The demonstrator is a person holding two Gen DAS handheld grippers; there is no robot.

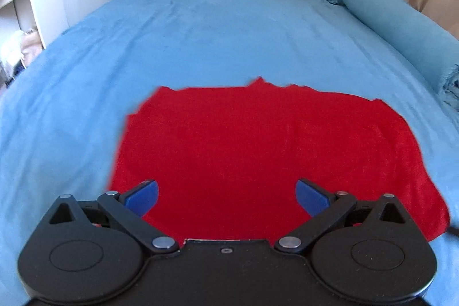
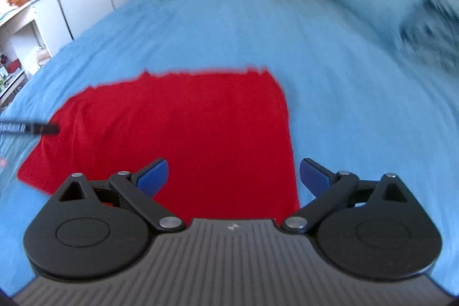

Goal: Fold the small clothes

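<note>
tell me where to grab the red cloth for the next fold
Judging by its pose, pinch the red cloth at its near right corner, coming in low from the near side with the open right gripper: it lies flat, and that straight right edge is bare.

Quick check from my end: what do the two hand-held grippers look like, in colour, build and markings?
Both share black linkage arms with silver pivot pins, round black side housings and blue fingertip pads. The left hand-held gripper has a plain black body with one small screw. The right hand-held gripper has a grey ribbed body bearing a small pale logo.
</note>
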